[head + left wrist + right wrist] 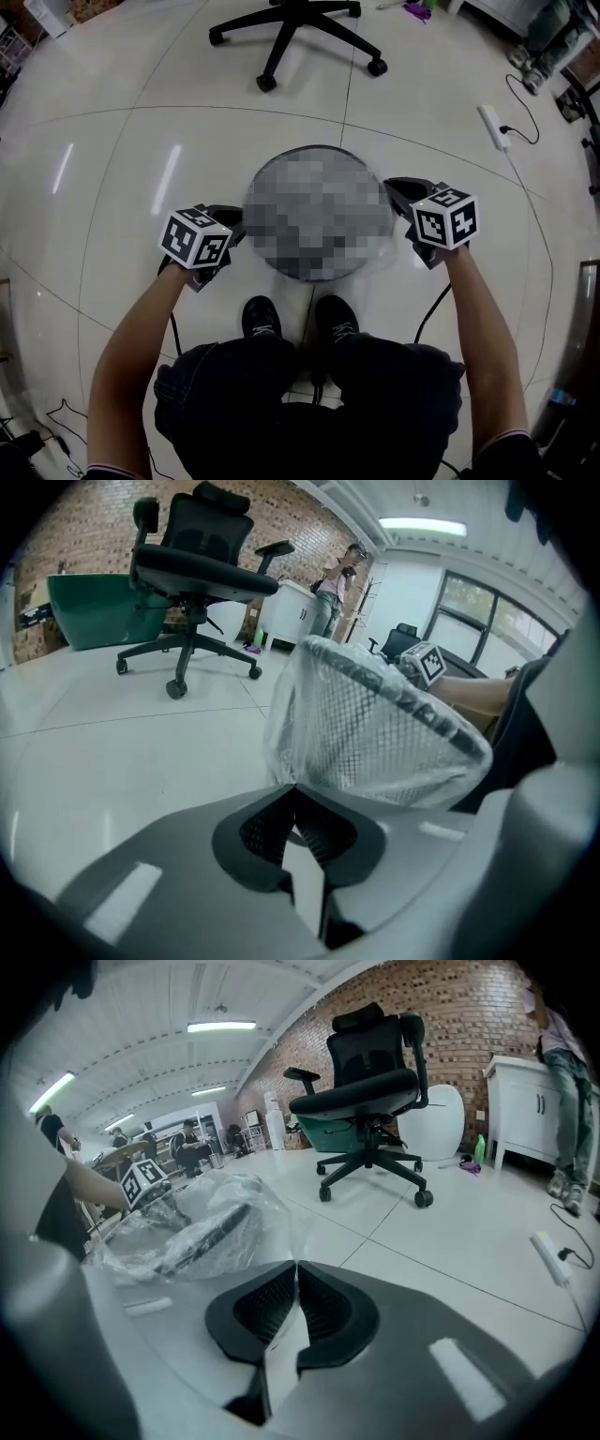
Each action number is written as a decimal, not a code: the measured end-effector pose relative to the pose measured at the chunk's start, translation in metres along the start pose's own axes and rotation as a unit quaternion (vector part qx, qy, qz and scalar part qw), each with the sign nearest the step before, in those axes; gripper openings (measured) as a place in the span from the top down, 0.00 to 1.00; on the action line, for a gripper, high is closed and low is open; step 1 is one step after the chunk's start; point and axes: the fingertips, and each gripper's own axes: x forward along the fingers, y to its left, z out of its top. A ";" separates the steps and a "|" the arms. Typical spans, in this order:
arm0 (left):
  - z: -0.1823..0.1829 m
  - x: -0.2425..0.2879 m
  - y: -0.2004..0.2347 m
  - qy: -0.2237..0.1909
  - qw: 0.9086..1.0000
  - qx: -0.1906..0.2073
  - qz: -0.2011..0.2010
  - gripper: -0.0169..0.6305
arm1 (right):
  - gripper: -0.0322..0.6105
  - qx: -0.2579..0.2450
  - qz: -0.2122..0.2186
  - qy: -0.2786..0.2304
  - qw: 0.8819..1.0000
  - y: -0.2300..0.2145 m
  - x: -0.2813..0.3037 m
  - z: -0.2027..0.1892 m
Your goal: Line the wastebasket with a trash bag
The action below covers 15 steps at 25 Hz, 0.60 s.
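Note:
A round wire-mesh wastebasket stands on the floor between my two grippers; in the head view only its dark rim shows. A clear trash bag is draped over its rim and down its side. My left gripper is shut on a pinch of the bag film at the basket's left side. On the right side, my right gripper is shut on the crumpled bag. The basket's inside is hidden.
A black office chair stands on the tile floor beyond the basket. A white power strip with its cable lies to the right. The person's shoes are just behind the basket. A green bin sits by the brick wall.

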 end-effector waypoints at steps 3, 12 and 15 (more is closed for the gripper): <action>-0.003 0.000 -0.003 0.003 1.000 0.000 0.000 0.95 | 0.91 0.009 0.018 0.005 1.000 0.007 -0.013 -0.012; -0.008 -0.001 -0.012 0.003 1.000 0.001 0.010 0.95 | 0.73 0.047 0.077 0.010 0.996 0.039 -0.055 -0.039; -0.009 0.000 -0.015 0.004 1.000 0.000 0.012 0.95 | 0.70 0.034 0.093 0.035 0.994 0.049 -0.059 -0.056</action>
